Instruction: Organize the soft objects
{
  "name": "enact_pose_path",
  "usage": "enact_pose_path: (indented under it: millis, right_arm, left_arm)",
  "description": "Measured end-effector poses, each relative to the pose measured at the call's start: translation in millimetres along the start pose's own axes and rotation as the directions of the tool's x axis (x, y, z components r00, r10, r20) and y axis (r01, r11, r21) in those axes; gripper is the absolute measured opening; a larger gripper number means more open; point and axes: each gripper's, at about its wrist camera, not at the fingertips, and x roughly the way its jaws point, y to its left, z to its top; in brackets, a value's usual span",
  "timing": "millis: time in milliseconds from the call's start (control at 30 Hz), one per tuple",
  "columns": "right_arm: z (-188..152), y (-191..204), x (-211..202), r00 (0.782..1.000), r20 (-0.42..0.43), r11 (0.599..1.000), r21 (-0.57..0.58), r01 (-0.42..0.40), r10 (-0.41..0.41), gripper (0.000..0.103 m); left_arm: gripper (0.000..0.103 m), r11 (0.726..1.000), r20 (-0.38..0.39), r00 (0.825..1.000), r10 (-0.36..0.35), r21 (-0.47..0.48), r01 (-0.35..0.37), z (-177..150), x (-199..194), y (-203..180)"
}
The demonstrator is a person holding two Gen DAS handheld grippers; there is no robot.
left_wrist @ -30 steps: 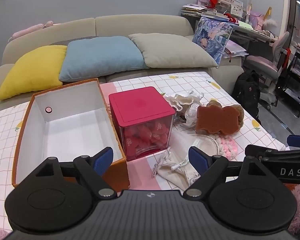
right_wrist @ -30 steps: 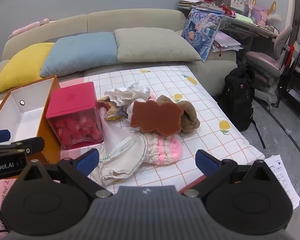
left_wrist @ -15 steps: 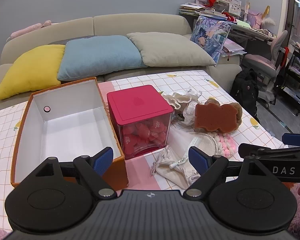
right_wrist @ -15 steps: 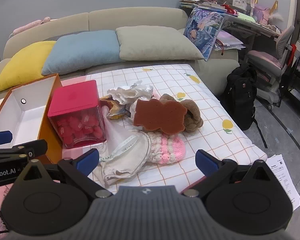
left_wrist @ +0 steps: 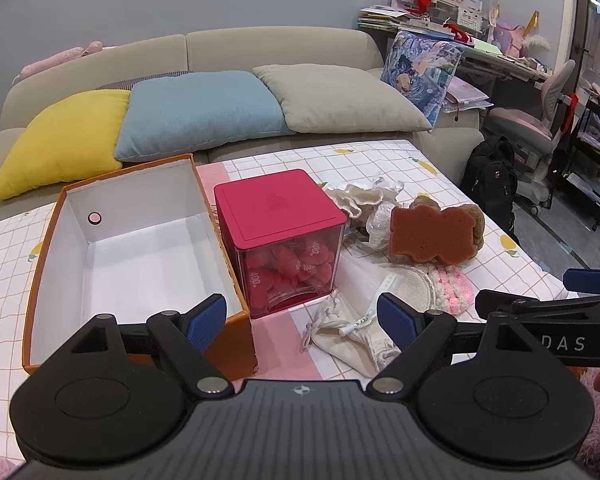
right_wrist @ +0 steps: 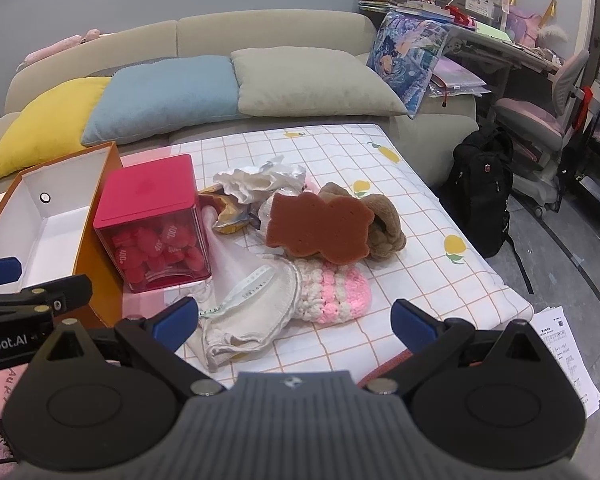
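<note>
Both grippers, left (left_wrist: 302, 320) and right (right_wrist: 296, 322), barely drifted, jaws wide apart and empty, sponge (right_wrist: 320, 230) pile just ahead.

Porous matt sponge (right_wrist: 320, 228); chunky knitted wool hat (right_wrist: 332, 292); glossy plastic box (left_wrist: 284, 240); smooth white-lined cardboard box (left_wrist: 132, 248).
</note>
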Motion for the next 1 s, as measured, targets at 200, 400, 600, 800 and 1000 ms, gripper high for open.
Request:
enact_pose_path:
  millis: [200, 400, 600, 800, 1000]
  right_arm:
    - [-0.2, -1.5, 1.2, 1.0, -0.01, 1.0, 0.006, 0.003, -0.003, 0.1]
    - [0.3, -1.1, 1.7, 1.0, -0.013, 1.0, 0.006, 0.006, -0.005, 0.1]
    - [0.0, -1.1, 2.3, 1.0, -0.021, 1.0, 0.005, 0.009, -0.009, 0.1]
    - [-0.6, -1.2, 2.3, 1.0, -0.023, 1.0, 0.005, 0.008, -0.008, 0.1]
    - [-0.9, -1.1, 4.0, 1.0, -0.03, 1.0, 0.007, 0.008, -0.007, 0.1]
  left_arm:
    - [0.1, 1.0, 0.0, 1.0, -0.002, 0.005, 0.002, -1.2, -0.2, 0.7]
    - [0.1, 1.0, 0.0, 1.0, -0.003, 0.005, 0.003, -1.1, -0.2, 0.7]
    - [0.1, 1.0, -0.001, 1.0, -0.002, 0.005, 0.002, -1.3, 0.4, 0.4]
    - [0.1, 1.0, -0.001, 1.0, -0.002, 0.007, 0.002, -1.5, 0.4, 0.6]
    - [0.1, 1.0, -0.001, 1.0, -0.002, 0.006, 0.002, -1.5, 0.6, 0.7]
